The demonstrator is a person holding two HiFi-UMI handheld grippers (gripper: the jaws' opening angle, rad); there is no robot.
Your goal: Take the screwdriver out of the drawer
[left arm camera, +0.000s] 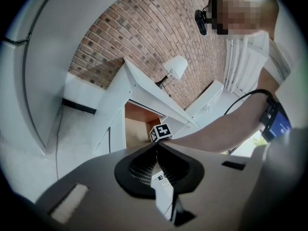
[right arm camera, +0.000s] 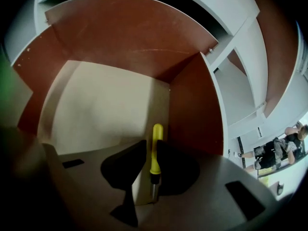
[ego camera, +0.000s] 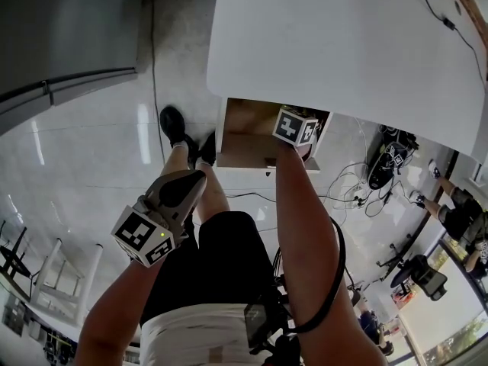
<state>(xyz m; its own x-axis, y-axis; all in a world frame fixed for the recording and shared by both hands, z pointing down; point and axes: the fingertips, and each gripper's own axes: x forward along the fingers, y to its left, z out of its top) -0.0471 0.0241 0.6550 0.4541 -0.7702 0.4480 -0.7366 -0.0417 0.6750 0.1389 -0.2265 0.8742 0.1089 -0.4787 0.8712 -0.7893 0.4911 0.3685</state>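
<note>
1. Screwdriver (right arm camera: 155,152), with a yellow handle, lies in the open drawer (right arm camera: 110,105) close to its right wall. The handle points to the far end and the metal shaft to the near side.
2. The right claw (right arm camera: 153,141) reaches into the drawer, and its jaws look closed on the yellow handle, one on each side.
3. The left claw (left arm camera: 157,147) has its jaws pressed together on nothing. It hangs low by the person's thigh, well apart from the drawer.
4. The lift should probably go straight up, then back toward the near side, clear of the right wall and the white table (ego camera: 335,44) overhead. The round handle may slip, so a firm squeeze matters.
5. In the head view the right claw's marker cube and the arm cover the tool. The shaft's tip is hidden by the claw's own body.
</note>
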